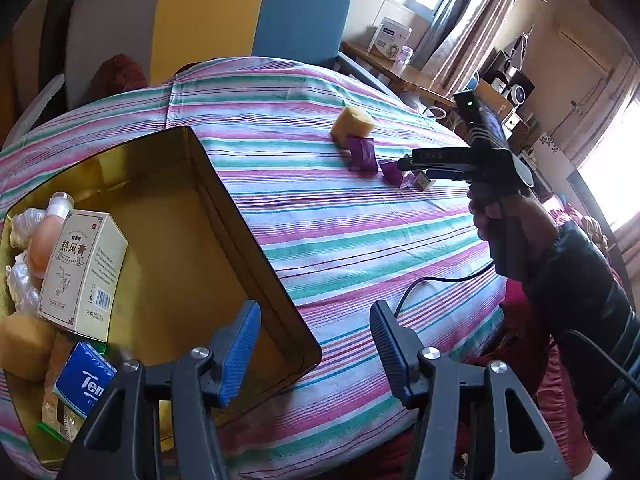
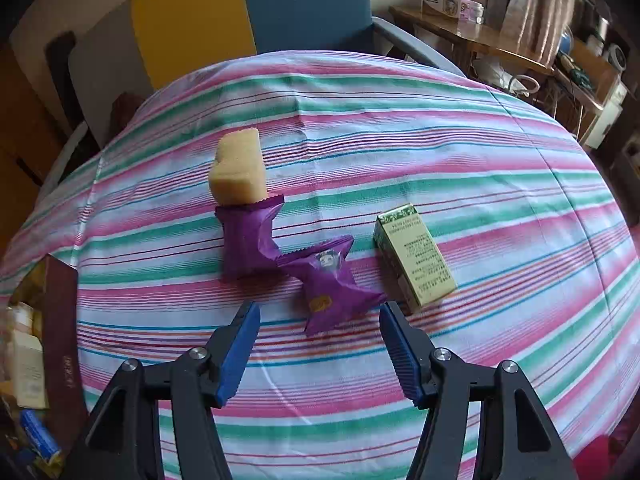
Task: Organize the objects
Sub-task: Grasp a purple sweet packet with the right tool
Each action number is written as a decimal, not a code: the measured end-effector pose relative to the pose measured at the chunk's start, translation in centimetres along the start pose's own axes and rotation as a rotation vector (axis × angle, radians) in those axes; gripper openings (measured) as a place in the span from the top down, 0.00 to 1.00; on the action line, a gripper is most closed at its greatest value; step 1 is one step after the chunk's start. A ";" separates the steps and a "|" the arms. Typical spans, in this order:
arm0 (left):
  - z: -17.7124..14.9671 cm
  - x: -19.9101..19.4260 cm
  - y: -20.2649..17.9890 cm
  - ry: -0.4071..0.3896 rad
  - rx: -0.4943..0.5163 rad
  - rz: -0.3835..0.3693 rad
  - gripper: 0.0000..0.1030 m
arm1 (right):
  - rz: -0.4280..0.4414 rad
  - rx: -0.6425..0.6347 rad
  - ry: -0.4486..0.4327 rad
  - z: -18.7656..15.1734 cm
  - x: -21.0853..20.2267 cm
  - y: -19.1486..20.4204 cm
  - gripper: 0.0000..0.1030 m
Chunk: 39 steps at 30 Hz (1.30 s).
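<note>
1. Hovering over the striped cloth [image 2: 400, 152], right gripper [image 2: 320, 344] has jaws partly apart, nothing between them.
2. Purple packet [image 2: 332, 292] lies just ahead of its tips, a second purple packet [image 2: 248, 240], sponge [image 2: 236, 172] and green box [image 2: 416, 256] near.
3. Left gripper [image 1: 312, 344] stands half open, empty, by the gold tin [image 1: 256, 224] holding a cream box [image 1: 84, 272].

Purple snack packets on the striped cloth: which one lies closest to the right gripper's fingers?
The crumpled purple packet with the orange label, just ahead of the right gripper. The other purple packet sits farther back, touching the yellow sponge.
</note>
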State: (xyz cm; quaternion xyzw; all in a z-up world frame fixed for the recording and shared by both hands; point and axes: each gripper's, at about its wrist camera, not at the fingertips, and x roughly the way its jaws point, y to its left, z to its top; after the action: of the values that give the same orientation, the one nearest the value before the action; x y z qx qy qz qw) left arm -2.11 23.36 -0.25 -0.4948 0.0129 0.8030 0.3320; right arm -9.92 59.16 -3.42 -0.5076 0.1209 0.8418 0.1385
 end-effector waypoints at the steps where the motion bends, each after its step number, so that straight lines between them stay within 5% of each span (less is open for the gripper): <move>1: 0.0 0.0 0.2 0.000 -0.005 -0.001 0.44 | -0.011 -0.019 0.010 0.3 0.6 0.1 0.38; 7: 0.2 0.3 0.8 0.010 -0.023 0.001 0.45 | -0.055 -0.070 0.060 1.3 3.1 0.1 0.40; 13: 0.1 0.8 0.9 0.024 -0.027 0.003 0.45 | -0.037 -0.065 0.090 1.6 4.6 -0.3 0.67; 24: 1.5 0.7 0.1 0.018 -0.007 0.002 0.45 | 0.024 -0.123 0.153 -3.1 1.2 -0.1 0.68; 39: 10.7 5.0 -4.0 0.016 0.017 0.018 0.44 | 0.061 -0.150 0.171 -5.2 0.5 0.7 0.68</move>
State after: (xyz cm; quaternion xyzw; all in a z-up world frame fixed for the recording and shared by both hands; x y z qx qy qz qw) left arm -9.75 32.79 2.45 -0.4984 0.0266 0.8017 0.3288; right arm -6.14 56.80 -6.22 -0.5824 0.0844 0.8060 0.0635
